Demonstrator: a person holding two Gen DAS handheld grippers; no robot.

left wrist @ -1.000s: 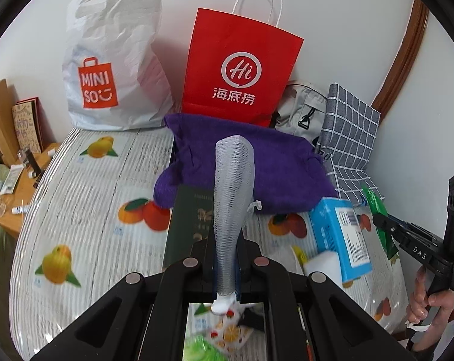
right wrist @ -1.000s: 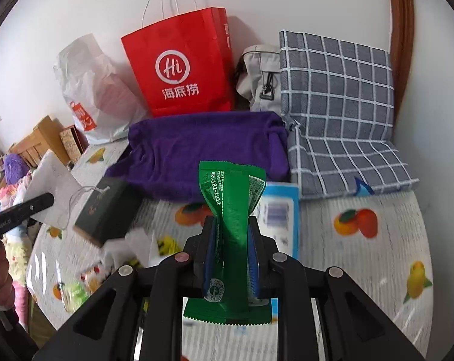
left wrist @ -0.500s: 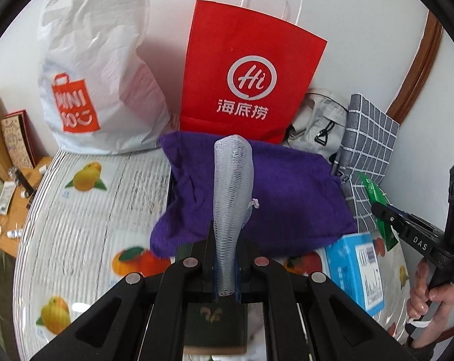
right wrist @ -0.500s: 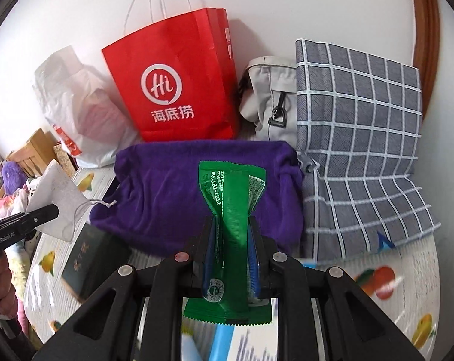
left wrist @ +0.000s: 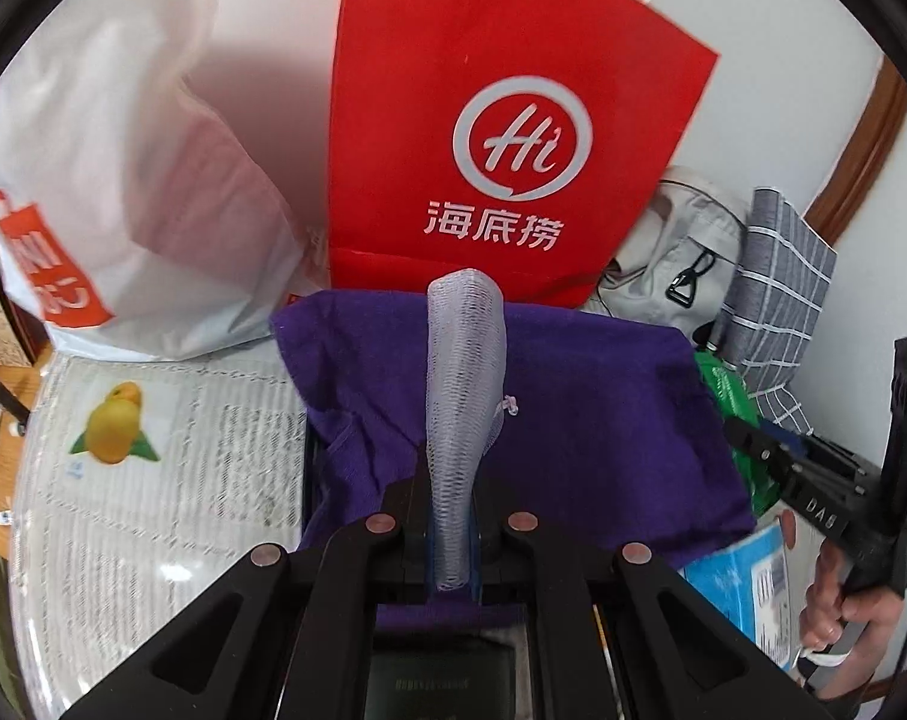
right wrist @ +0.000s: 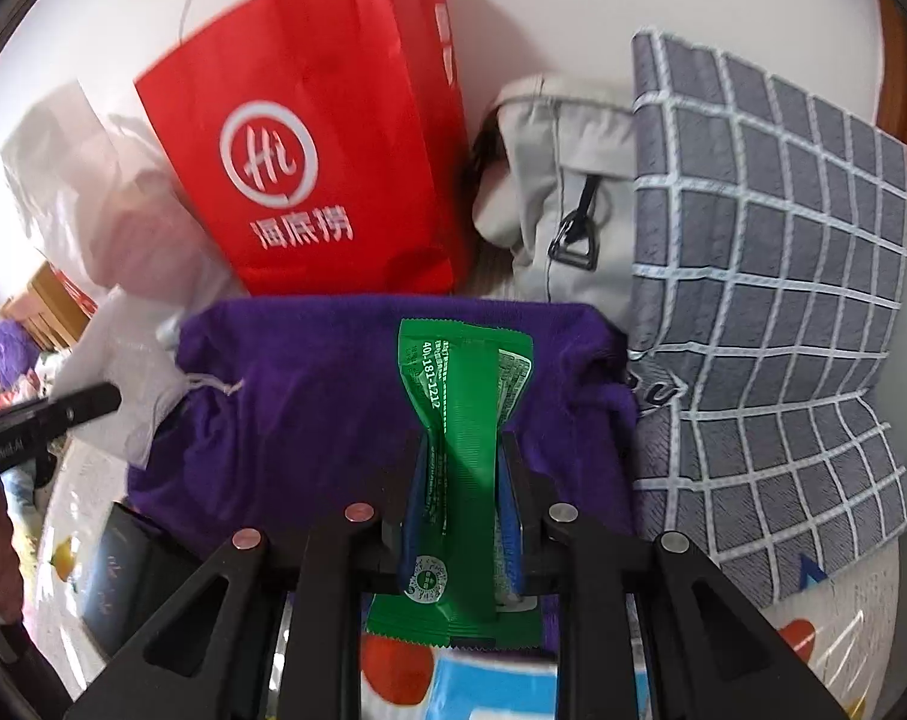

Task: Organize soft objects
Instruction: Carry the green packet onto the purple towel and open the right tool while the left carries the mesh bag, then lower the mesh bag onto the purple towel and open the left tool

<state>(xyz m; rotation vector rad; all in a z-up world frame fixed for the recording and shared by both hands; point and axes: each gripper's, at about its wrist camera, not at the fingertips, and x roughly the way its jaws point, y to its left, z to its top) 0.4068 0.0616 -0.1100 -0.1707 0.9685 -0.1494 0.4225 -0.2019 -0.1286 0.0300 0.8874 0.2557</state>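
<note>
A white mesh pouch (left wrist: 462,372) stands up between the pads of my left gripper (left wrist: 450,480), which is shut on it. It hangs over the near edge of a purple cloth bag (left wrist: 603,420) lying on the fruit-print table cover (left wrist: 153,480). My right gripper (right wrist: 459,468) is shut on a green snack packet (right wrist: 462,396), also above the purple cloth bag (right wrist: 309,396). In the right wrist view the left gripper (right wrist: 93,402) and the mesh pouch (right wrist: 123,378) are at the left. The left wrist view has the right gripper (left wrist: 753,444) at its right.
Behind the purple bag a red paper bag (left wrist: 501,120) stands against the wall, with a white plastic bag (left wrist: 111,150) to its left. To its right are a grey bag (right wrist: 567,180) and a checked cushion (right wrist: 765,300). Near me lie a blue box (left wrist: 747,588) and a dark box (right wrist: 123,576).
Both grippers have moved forward toward the purple bag and the red paper bag, which now look much larger. Each still grips the same item.
</note>
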